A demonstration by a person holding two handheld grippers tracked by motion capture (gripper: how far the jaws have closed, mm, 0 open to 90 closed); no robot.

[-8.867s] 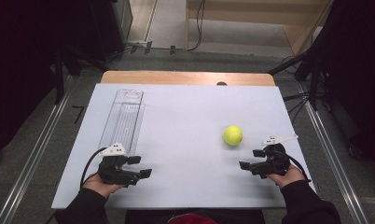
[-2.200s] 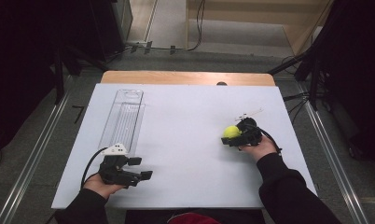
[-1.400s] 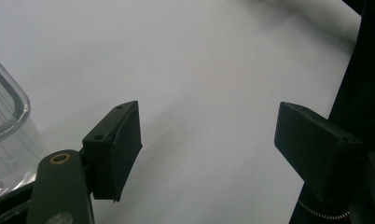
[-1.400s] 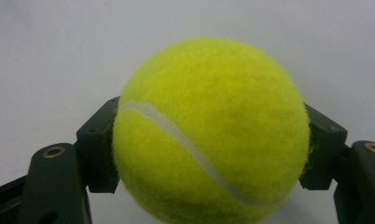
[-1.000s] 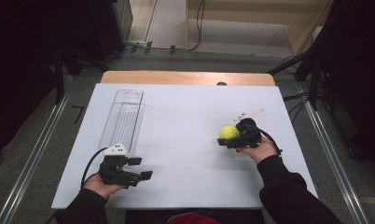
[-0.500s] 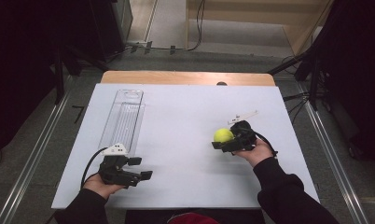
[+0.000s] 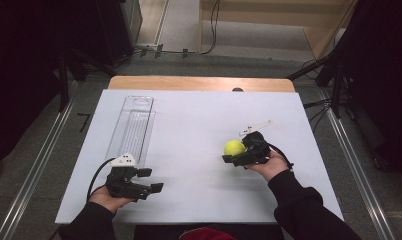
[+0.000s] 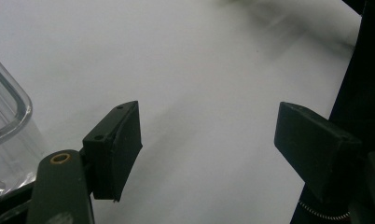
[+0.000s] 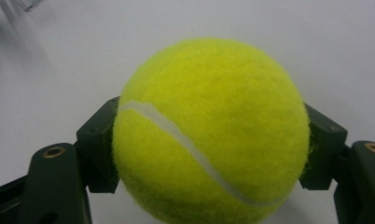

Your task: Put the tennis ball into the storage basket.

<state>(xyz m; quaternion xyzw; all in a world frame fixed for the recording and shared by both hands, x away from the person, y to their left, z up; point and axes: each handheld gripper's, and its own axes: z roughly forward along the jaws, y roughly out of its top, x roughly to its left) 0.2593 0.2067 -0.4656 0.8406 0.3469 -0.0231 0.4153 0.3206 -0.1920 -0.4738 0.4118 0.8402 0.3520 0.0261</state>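
A yellow-green tennis ball (image 7: 234, 147) (image 9: 209, 130) sits between the jaws of my right gripper (image 7: 233, 153) (image 9: 209, 149), which is shut on it at the right middle of the white board (image 7: 199, 125). Both pads press on the ball's sides. My left gripper (image 7: 150, 180) (image 8: 209, 149) rests at the board's front left, open, with bare white surface between its jaws. A long clear plastic tray (image 7: 133, 127) lies just beyond it; a corner of the tray (image 8: 8, 135) shows at the left of the left gripper view.
Past the board's far edge is a bare wooden strip of table (image 7: 199, 83). Metal rails (image 7: 34, 170) run along both sides on the floor. Dark stands and cables (image 7: 334, 80) are at the back right.
My right gripper, holding the ball, has moved leftward and a little toward the front of the board. The left gripper has stayed still.
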